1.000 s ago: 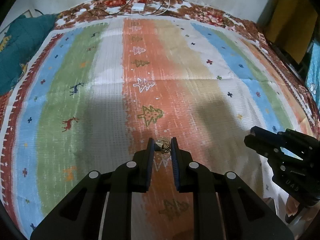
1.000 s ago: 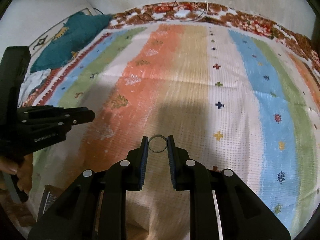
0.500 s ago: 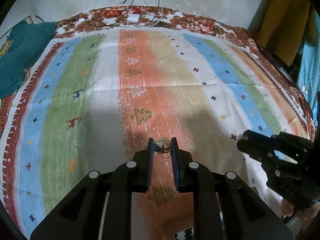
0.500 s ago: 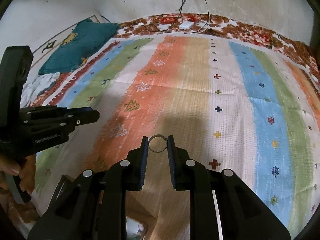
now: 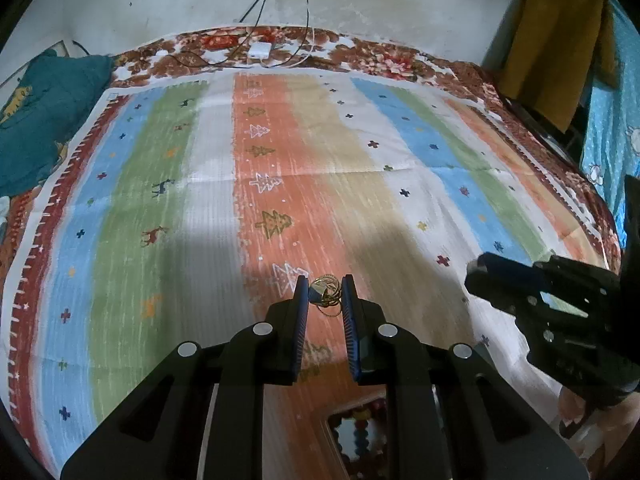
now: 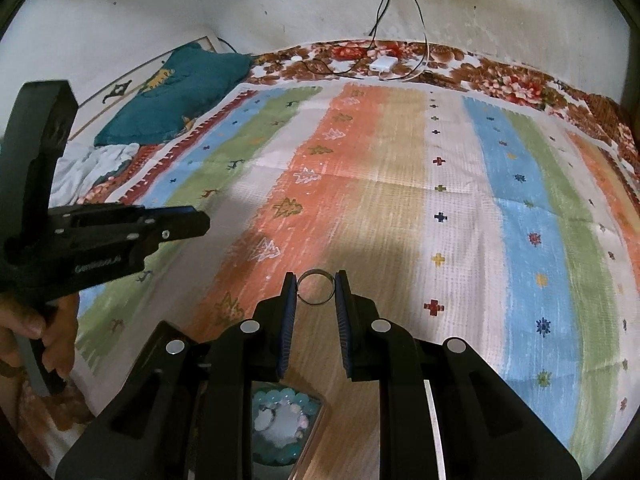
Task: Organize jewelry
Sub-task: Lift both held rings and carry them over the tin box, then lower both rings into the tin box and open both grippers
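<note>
Left tongs [image 5: 325,294] sit at lower centre of the left wrist view, closed on a small gold jewelry cluster [image 5: 326,293] pinched between the blue pads at the very tips. Below them spreads a striped bedspread [image 5: 168,184], with wide bare fabric above and to both sides. At the bottom edge of the frame, between the arms of the tongs, a clear box with coloured beads [image 5: 358,428] shows only in part. The right tongs [image 5: 486,276] reach in from the right edge, well apart from the gold cluster. A teal pillow [image 5: 36,120] lies at the upper left, and a white charger [image 5: 259,50] with cables rests at the top near the wall.

Right tongs [image 6: 316,290], at lower centre of the right wrist view, grip a plain metal ring [image 6: 316,289], its circle facing the camera and touching both pads. Bare striped cloth fills the centre and right of the frame. Under the tongs at the bottom edge sits a clear case holding a pale turquoise bead bracelet [image 6: 282,428]. The left tongs come in from the left edge, held by a hand [image 6: 36,332]; their tips are seen side-on.
</note>
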{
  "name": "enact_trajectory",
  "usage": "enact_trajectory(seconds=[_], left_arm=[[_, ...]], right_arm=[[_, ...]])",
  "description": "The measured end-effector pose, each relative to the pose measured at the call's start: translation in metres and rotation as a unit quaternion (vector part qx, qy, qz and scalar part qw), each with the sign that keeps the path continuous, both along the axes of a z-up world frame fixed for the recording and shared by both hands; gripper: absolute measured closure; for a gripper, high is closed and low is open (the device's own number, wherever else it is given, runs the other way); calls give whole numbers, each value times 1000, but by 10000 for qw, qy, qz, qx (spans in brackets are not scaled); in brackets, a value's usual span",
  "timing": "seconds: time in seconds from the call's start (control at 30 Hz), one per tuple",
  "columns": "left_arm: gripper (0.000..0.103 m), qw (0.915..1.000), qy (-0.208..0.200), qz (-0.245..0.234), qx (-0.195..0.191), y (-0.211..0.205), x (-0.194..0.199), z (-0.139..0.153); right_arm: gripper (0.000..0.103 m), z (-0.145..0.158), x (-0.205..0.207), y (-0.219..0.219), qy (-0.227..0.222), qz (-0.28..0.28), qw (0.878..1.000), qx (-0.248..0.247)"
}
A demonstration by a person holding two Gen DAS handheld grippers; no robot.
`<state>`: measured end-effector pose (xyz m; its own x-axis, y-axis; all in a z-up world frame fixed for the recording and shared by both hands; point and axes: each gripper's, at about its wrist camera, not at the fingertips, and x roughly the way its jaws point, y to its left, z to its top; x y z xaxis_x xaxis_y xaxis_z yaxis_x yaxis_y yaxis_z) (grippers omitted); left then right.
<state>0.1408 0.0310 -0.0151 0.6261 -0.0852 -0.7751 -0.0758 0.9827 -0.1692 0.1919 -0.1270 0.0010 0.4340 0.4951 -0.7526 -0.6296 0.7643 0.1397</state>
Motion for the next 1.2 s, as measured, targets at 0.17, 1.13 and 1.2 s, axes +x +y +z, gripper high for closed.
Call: enact_trajectory(seconds=[0.17,1.13,1.2], left_arm=[[87,9999,-98,-66,66,-8,-14,7],[87,9980,-382,-511,48,-42,-74,17],[87,9978,-383,-542,42,-44,-78,17]], right_arm=[[83,7,-8,-3,-117,36,9999,82],[83,21,-62,-24,-140,522,9973,500],[83,21,-66,-25,-111,558,9971,514]])
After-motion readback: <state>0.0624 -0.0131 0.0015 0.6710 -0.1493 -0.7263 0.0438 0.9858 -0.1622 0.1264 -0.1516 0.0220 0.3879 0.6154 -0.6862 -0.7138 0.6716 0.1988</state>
